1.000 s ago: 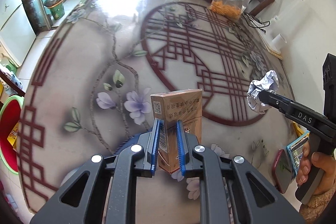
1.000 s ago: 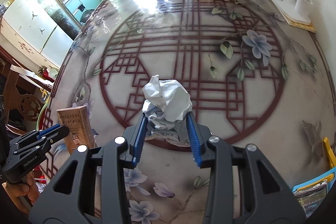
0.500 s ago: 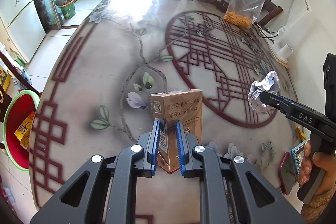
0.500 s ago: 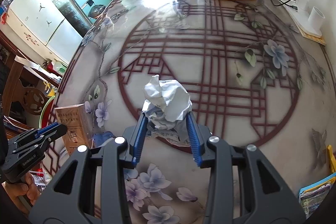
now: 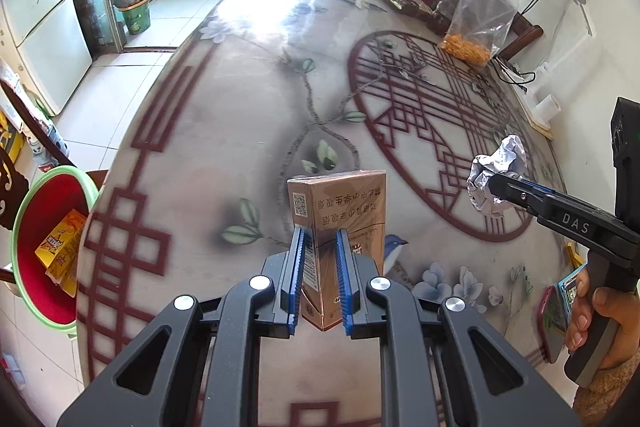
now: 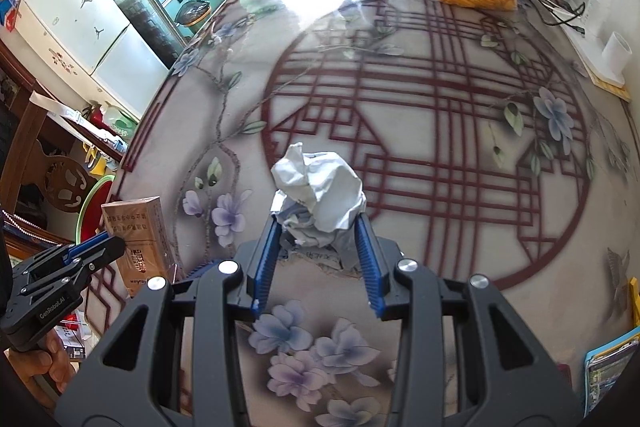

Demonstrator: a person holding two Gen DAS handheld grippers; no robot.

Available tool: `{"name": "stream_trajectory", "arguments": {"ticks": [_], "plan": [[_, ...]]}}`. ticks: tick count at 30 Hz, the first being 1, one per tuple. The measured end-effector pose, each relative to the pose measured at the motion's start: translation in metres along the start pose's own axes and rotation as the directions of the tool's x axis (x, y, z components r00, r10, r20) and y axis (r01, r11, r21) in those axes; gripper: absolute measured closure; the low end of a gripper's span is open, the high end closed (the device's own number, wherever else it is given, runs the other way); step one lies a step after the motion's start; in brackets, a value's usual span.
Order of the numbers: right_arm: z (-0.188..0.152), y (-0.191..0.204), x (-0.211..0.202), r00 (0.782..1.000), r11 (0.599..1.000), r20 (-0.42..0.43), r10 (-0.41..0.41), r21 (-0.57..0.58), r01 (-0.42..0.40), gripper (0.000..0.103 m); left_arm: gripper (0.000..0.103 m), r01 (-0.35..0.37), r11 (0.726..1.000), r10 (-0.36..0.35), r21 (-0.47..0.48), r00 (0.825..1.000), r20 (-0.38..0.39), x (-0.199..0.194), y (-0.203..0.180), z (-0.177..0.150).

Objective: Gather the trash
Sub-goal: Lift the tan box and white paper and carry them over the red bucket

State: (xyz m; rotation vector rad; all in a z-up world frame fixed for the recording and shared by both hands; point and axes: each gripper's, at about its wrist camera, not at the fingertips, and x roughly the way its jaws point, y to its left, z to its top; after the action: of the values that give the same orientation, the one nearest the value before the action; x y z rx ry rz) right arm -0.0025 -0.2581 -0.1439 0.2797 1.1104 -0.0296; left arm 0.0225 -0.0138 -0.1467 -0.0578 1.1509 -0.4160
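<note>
Left tongs (image 5: 319, 233): clamped on a brown cigarette box (image 5: 340, 219), held above the counter (image 5: 240, 115) near its left edge.
Box axis: long side upright, top end pointing away from the tongs; printed text reads upside down.
Right tongs (image 6: 316, 227): closed around a crumpled paper ball (image 6: 320, 195), lifted over the counter's red lattice circle.
Green bin (image 5: 28, 211): on the floor just beside the counter's left edge, red inside, holding a yellow carton (image 5: 60, 247).
Clear bag (image 5: 480, 15): upright at the counter's far side, orange snack pieces in the bottom.
</note>
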Motion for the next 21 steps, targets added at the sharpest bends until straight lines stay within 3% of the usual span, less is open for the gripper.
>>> {"name": "stream_trajectory", "arguments": {"ticks": [21], "plan": [[-0.008, 0.103, 0.014, 0.998, 0.998, -0.005, -0.059, 0.012, 0.059, 0.066, 0.09, 0.074, 0.997, -0.074, 0.033, 0.997, -0.023, -0.013, 0.095, 0.011]]}}
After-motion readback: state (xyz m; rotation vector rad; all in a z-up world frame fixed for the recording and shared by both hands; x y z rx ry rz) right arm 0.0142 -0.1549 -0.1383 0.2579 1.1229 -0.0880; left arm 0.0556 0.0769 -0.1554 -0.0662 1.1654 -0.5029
